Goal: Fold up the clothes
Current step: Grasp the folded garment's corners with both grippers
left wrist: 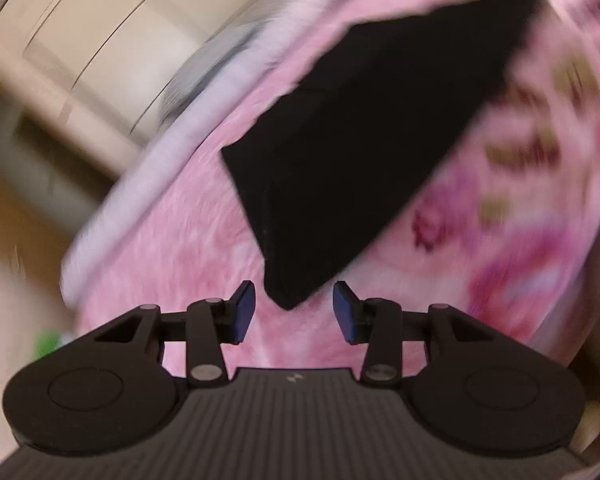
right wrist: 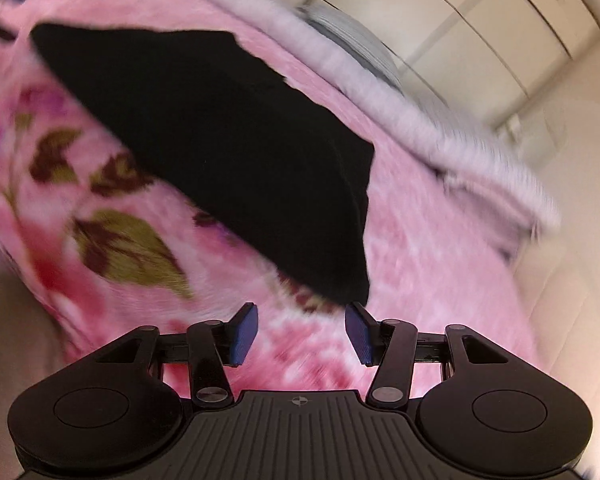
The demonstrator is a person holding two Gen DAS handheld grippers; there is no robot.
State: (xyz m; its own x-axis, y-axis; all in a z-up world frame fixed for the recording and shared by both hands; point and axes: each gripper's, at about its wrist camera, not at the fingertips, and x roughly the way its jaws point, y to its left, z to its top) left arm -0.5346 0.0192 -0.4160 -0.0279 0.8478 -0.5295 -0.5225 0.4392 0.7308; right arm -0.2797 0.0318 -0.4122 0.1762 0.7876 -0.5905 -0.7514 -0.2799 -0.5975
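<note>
1. Both tongs of mine stand wide apart and empty: my left tongs (left wrist: 294, 312) have a corner of the folded black garment (left wrist: 364, 136) just ahead of the gap, untouched.
2. My right tongs (right wrist: 300, 330) sit just short of the garment's other near corner (right wrist: 220, 140); whether the right pad brushes it I cannot tell.
3. That garment lies flat on a pink floral fleece blanket (right wrist: 420, 264) covering a bed.
4. Beyond the blanket's pale fuzzy edge (right wrist: 380, 92) stand cream wardrobe doors (right wrist: 480, 28), blurred.
</note>
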